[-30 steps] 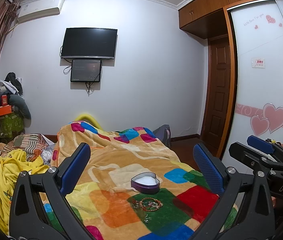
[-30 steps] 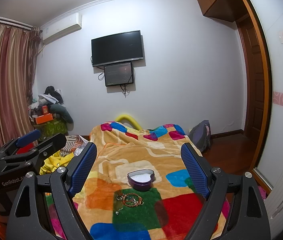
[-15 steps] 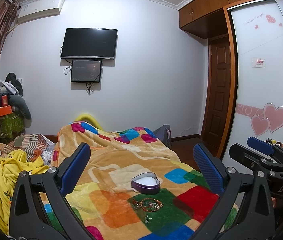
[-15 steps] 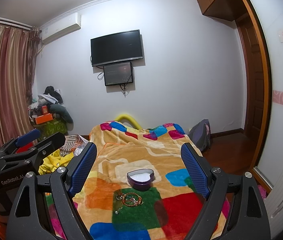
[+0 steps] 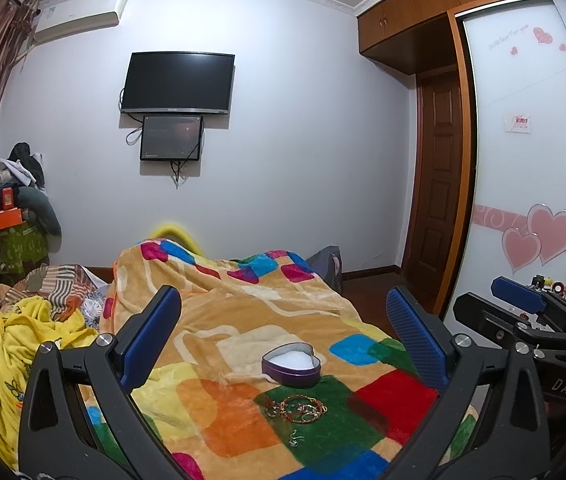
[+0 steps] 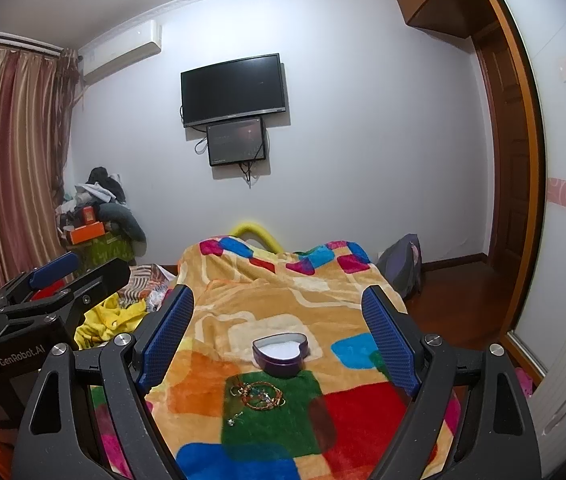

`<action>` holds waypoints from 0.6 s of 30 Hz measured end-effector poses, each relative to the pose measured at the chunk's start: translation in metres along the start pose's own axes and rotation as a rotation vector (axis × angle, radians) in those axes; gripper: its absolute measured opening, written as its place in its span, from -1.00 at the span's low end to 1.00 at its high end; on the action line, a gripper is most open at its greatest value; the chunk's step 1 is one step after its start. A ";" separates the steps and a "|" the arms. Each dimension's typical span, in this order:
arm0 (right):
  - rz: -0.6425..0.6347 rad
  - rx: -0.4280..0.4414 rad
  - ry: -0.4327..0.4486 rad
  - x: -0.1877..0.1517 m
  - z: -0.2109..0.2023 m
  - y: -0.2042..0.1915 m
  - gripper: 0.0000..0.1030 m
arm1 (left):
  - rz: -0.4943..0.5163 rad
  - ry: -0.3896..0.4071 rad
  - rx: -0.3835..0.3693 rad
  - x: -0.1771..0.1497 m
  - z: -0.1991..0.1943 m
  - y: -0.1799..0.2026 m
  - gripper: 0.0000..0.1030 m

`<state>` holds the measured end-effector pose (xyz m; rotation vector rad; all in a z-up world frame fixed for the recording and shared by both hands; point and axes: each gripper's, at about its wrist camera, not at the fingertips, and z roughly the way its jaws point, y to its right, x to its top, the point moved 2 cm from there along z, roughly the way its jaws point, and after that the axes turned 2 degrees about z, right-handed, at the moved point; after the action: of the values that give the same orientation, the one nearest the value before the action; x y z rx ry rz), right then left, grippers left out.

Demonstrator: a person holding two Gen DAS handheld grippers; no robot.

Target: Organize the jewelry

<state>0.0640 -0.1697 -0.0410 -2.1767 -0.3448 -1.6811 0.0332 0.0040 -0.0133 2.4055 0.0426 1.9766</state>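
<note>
A purple heart-shaped box (image 5: 291, 364) with a white lining stands open on the colourful blanket (image 5: 243, 320); it also shows in the right wrist view (image 6: 281, 354). A tangle of bracelets and rings (image 5: 297, 404) lies just in front of it, on a green patch (image 6: 261, 394). A small silver piece (image 5: 294, 438) lies nearer still (image 6: 235, 418). My left gripper (image 5: 283, 332) is open and empty, held above the bed. My right gripper (image 6: 279, 332) is open and empty, beside it on the right.
Yellow and striped bedding (image 5: 23, 328) is heaped left of the blanket. A cluttered stand (image 5: 11, 220) is at the far left wall. A wardrobe with heart stickers (image 5: 535, 200) and a wooden door (image 5: 439, 200) are to the right. A bag (image 6: 403, 268) sits on the floor.
</note>
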 end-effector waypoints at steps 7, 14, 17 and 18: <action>0.003 -0.022 -0.043 -0.007 0.015 0.006 0.63 | -0.012 -0.067 0.035 -0.011 0.027 -0.007 1.00; 0.001 -0.080 -0.168 -0.033 0.054 0.026 0.63 | 0.009 -0.240 0.075 -0.046 0.079 -0.019 0.99; -0.008 -0.091 -0.223 -0.044 0.065 0.030 0.63 | 0.009 -0.334 0.063 -0.066 0.101 -0.020 0.82; -0.011 -0.096 -0.251 -0.052 0.072 0.033 0.63 | 0.010 -0.376 0.051 -0.076 0.110 -0.020 0.77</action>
<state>0.1266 -0.1669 -0.1111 -2.4670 -0.3493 -1.4587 0.1262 0.0206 -0.1096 2.7689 0.0721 1.5095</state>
